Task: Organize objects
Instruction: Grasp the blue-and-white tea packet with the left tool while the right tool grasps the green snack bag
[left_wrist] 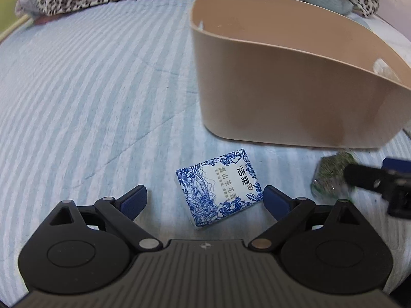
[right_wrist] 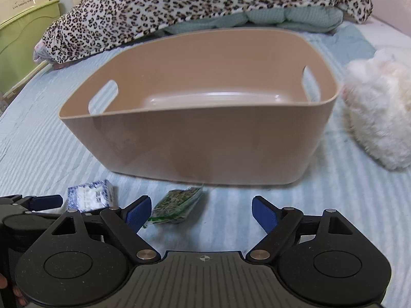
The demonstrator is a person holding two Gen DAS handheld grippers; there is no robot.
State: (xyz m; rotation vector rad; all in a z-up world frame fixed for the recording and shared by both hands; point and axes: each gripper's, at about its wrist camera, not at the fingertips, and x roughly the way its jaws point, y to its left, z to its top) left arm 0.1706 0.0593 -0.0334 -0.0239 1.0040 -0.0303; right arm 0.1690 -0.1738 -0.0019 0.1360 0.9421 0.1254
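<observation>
Both wide-spread, empty tools, left tool [left_wrist: 205, 197] and right tool [right_wrist: 201, 211], face a printed rectangular tissue pack [left_wrist: 219, 191] before a smooth beige bin [right_wrist: 200, 138].

Green packet [left_wrist: 331, 173] blurred, partly hidden.

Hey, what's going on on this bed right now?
A person is tidying small items into a tan bin on the striped bedsheet. The left claw is open around a blue and white tissue pack. The right claw is open beside a green snack packet. Neither item is gripped yet.
</observation>
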